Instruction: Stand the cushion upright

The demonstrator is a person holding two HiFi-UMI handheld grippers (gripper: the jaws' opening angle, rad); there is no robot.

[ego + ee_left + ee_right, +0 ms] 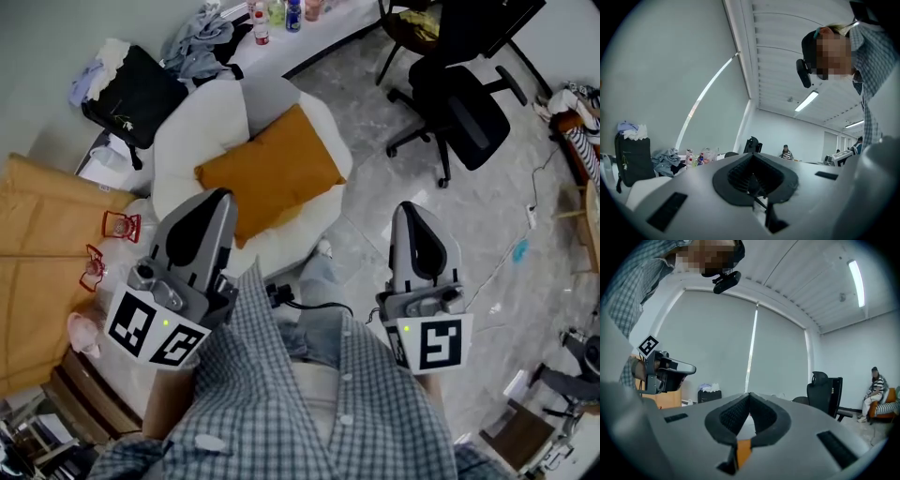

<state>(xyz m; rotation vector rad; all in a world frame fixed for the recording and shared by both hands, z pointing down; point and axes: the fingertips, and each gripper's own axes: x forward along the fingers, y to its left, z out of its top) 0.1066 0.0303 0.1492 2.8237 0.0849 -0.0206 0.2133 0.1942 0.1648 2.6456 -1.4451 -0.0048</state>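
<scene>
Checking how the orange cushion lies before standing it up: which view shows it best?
The head view: nearly all of the orange cushion shows, lying on the white armchair. The right gripper view gives only an orange sliver low in the frame, probably the cushion; the left gripper view shows none of it.

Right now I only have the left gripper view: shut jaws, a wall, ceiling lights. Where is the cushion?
Observer: The orange cushion lies broad face up on the white armchair, just ahead of the left gripper.
Operator: And the right gripper?
Observer: The right gripper is shut and empty, held over the floor to the right of the armchair.
</scene>
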